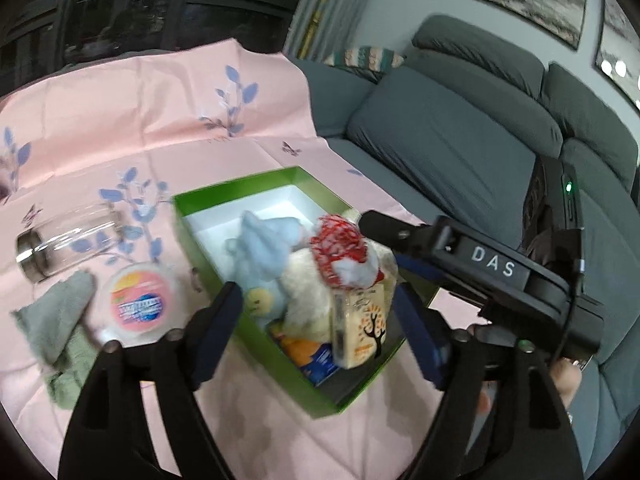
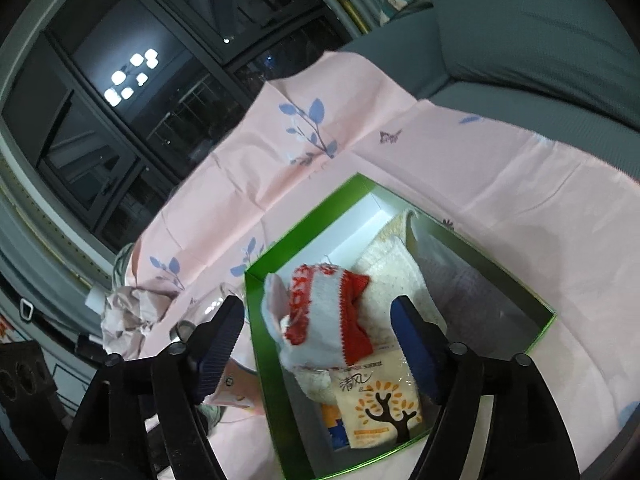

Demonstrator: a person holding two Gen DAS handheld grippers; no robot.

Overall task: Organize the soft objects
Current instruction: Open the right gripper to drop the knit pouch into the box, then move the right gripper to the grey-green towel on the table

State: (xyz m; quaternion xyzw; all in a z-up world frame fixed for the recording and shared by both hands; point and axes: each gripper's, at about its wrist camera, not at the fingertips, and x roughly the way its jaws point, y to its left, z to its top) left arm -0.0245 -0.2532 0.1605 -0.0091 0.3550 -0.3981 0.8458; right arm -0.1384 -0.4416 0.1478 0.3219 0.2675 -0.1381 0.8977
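Both tools are hanging open and empty: the right tool over the red-and-white sock heaped in the green box, the left tool nearby. The loosely piled sock is risking sliding over the rim if nudged.

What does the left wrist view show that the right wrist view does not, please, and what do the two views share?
Only the left wrist view shows the blue plush toy, the round pink-lidded tub, the green cloth and the right gripper. Only the right wrist view shows the crumpled pink paper. Both show the green box, the red-and-white sock and the tissue pack.
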